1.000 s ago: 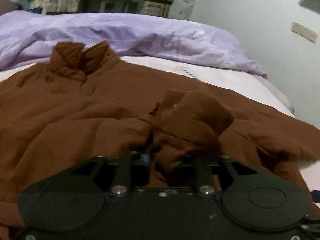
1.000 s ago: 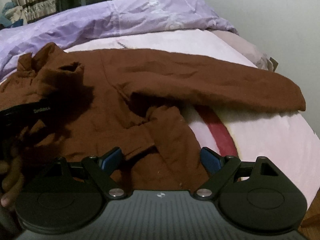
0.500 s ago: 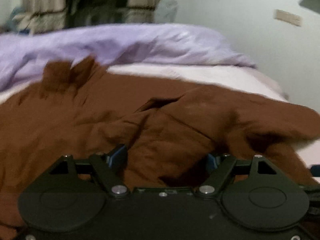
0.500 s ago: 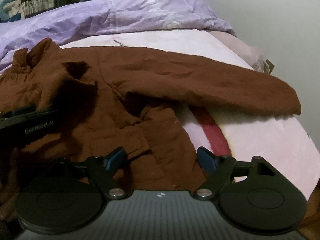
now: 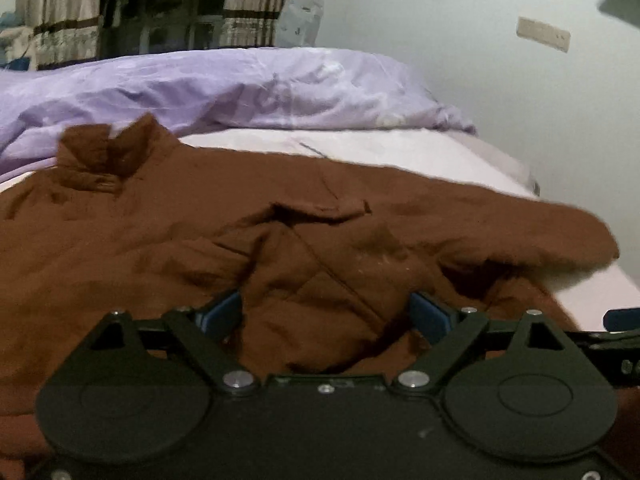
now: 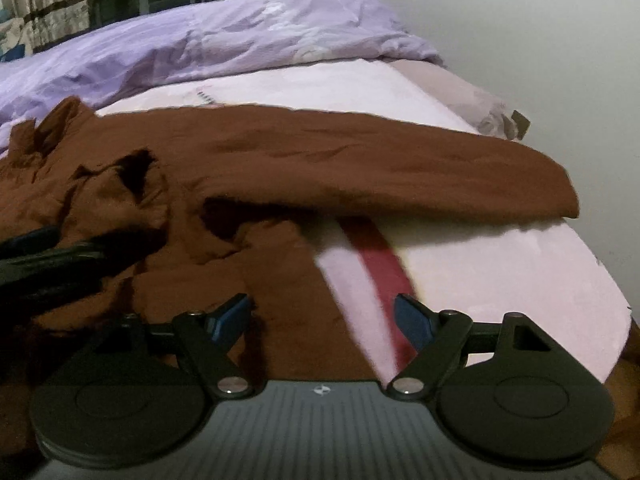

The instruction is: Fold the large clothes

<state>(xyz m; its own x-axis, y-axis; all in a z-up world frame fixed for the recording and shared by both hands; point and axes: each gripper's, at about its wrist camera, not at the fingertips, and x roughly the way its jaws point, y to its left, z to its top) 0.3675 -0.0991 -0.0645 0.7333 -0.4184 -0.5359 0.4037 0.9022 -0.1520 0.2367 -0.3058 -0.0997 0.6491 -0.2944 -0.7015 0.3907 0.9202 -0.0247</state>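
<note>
Jacket (image 5: 168,248), brown and padded, lies spread on the bed (image 6: 500,264), collar (image 5: 100,156) toward the purple duvet (image 5: 240,84) at the far side, hem toward the grippers.

Left side: the left gripper (image 5: 326,314) has its jaws wide apart. A rumpled flap of jacket front bulges up between the blue pads (image 5: 224,314), but nothing is pinched; whether cloth touches the pads cannot be told. Jacket body fills the left and centre of this view, bunched in the middle.

Centre to right: the right sleeve (image 6: 380,168) lies flat and straight, its long axis running across the bed from the shoulder out toward the wall (image 6: 560,40) side. Its cuff end stops near the bed's right edge. Between sleeve and lower body a wedge of pale sheet shows, with a red stripe (image 6: 376,252) on it.

Right side: the right gripper (image 6: 324,316) is also spread open and holds nothing. It hovers over the jacket's right side edge, one pad above brown cloth, the other above bare sheet. The sleeve lies ahead of it and to its right.

Judgement: the right gripper is the nearer one to the sleeve, so folding that sleeve inward across the body looks like its job.

Room: open sheet lies right of the jacket; the bed edge is near the cuff. The duvet limits room beyond the collar.
</note>
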